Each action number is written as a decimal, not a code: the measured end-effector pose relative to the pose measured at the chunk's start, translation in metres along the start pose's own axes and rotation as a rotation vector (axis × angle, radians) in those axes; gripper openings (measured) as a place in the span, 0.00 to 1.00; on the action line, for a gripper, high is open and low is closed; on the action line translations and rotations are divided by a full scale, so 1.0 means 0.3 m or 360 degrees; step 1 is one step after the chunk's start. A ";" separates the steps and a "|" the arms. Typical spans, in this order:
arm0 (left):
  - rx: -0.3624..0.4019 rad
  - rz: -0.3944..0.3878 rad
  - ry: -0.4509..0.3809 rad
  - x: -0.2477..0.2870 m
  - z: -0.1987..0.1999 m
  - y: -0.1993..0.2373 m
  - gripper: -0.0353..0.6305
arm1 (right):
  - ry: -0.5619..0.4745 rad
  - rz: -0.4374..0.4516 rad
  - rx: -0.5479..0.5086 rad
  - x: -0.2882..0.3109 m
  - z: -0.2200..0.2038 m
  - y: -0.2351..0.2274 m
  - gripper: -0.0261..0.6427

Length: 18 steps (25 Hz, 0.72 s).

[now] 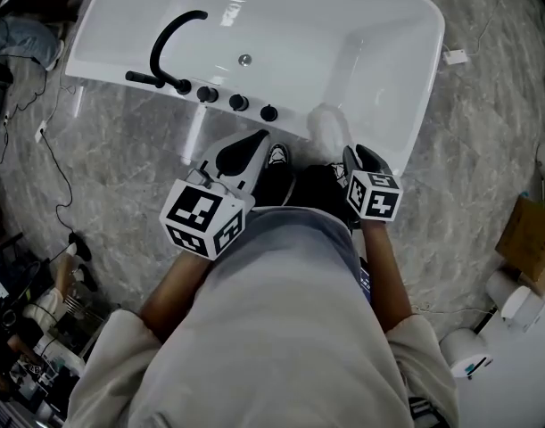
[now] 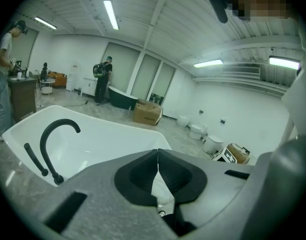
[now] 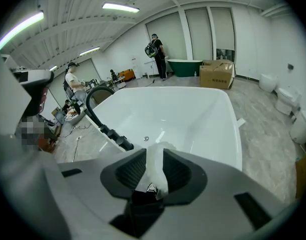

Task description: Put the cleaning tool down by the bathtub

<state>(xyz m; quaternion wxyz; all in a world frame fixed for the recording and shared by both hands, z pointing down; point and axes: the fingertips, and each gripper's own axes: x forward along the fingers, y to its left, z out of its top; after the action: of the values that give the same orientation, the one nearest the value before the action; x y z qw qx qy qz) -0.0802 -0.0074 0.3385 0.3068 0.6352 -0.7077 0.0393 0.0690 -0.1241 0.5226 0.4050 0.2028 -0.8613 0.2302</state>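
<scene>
The white bathtub lies just ahead of me, its black faucet on the near rim at the left. A pale white cleaning tool rests against the tub's near rim. My right gripper hangs just beside it on the near right. In the right gripper view the white cleaning tool shows in the gap of the right gripper, whose jaws stand apart and do not press on it. My left gripper hovers near the rim with its jaw tips touching. In its own view the left gripper holds nothing.
Black knobs line the rim beside the faucet. My shoes stand at the tub's foot. Cables trail over the floor at the left. A cardboard box and white fixtures sit at the right. A person stands far off.
</scene>
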 end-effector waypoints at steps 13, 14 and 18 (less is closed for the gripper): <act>0.0052 -0.0076 -0.0045 -0.002 0.039 -0.066 0.07 | -0.0157 0.0000 0.0007 -0.132 0.093 0.007 0.16; 0.0050 -0.0081 -0.0049 -0.003 0.043 -0.070 0.07 | -0.0172 0.0002 0.0005 -0.145 0.104 0.009 0.16; 0.0024 -0.0107 -0.0063 -0.004 0.048 -0.085 0.07 | -0.0229 0.0018 -0.0003 -0.195 0.144 0.027 0.15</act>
<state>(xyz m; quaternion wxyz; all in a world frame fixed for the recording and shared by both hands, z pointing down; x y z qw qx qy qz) -0.0621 -0.0175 0.3175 0.2891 0.6615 -0.6916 0.0218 0.0731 -0.1323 0.4500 0.3409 0.2137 -0.8896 0.2163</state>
